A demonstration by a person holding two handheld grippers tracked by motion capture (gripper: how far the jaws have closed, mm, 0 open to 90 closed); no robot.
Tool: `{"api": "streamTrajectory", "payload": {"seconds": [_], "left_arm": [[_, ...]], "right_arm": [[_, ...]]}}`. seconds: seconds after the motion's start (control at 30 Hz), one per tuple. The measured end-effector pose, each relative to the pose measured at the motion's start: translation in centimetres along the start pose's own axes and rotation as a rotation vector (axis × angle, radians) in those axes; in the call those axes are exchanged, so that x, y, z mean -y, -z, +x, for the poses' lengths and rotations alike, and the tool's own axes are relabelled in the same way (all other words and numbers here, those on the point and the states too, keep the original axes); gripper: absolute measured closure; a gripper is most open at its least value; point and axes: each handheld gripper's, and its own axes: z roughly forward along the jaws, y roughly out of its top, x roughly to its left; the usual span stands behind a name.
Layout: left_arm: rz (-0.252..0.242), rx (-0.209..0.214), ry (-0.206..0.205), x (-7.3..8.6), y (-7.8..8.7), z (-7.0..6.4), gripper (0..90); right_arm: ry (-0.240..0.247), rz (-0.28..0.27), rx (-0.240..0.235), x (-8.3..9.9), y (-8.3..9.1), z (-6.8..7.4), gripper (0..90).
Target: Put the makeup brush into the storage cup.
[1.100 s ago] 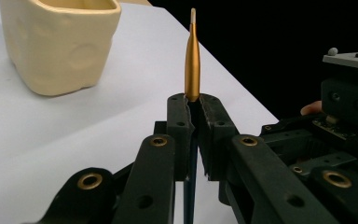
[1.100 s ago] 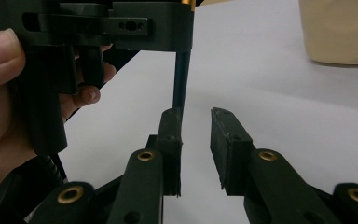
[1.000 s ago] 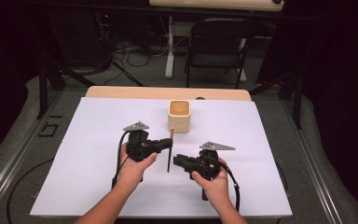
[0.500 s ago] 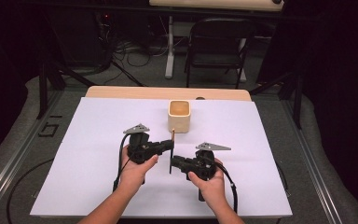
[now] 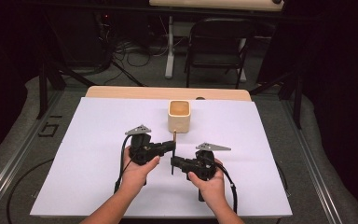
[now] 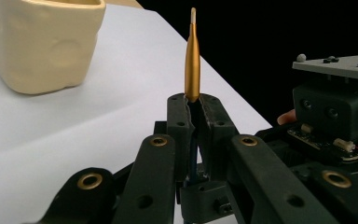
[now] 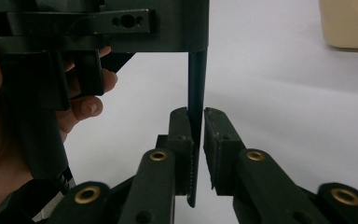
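High view: pen (image 5: 173, 154) held upright over the bench (image 5: 98, 140), just before the cup (image 5: 179, 115). Left claw (image 5: 171, 145) clamps its gold upper part. Right claw (image 5: 173, 162) straddles the dark lower barrel, jaws slightly parted, seemingly touching one side only.

1 cam overhead; 2 close, sharing pen (image 6: 192, 60).

Beige cup (image 5: 179, 116) stands just beyond both tools, blocking forward travel at centre. Worktop (image 5: 88, 140) lies open to left, right and near edge of them.
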Motion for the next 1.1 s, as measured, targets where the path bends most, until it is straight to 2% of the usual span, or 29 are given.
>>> {"api": "streamTrajectory", "payload": {"seconds": [0.27,0.33,0.37,0.47,0.53,0.6,0.83,1.1], "left_arm": [[0.004,0.002,0.005,0.04,-0.03,0.06,83.5],[0.005,0.012,0.004,0.00,-0.05,0.15,83.0],[0.003,0.012,0.005,-0.02,-0.05,0.15,82.3],[0.008,0.017,0.010,-0.07,-0.04,0.34,73.8],[0.008,0.011,0.007,-0.11,0.02,0.39,73.6],[0.010,0.009,0.008,-0.15,0.07,0.41,71.1],[0.021,0.009,-0.005,-0.44,0.27,0.43,70.5],[0.027,0.012,-0.019,-0.90,0.36,0.25,71.0]], "right_arm": [[-0.013,-0.002,-0.007,0.09,0.00,-0.06,84.4],[-0.009,0.012,-0.007,0.05,0.16,-0.08,84.4],[-0.010,-0.006,-0.005,0.09,0.07,-0.06,84.5],[-0.004,-0.005,-0.008,0.07,0.16,-0.05,84.5],[0.002,-0.003,-0.005,0.10,0.15,0.01,84.5],[0.017,0.011,-0.004,0.12,0.21,0.05,84.6],[0.067,0.012,0.022,0.23,0.16,0.27,84.5],[0.097,0.030,0.026,0.31,0.18,0.47,84.6]]}}
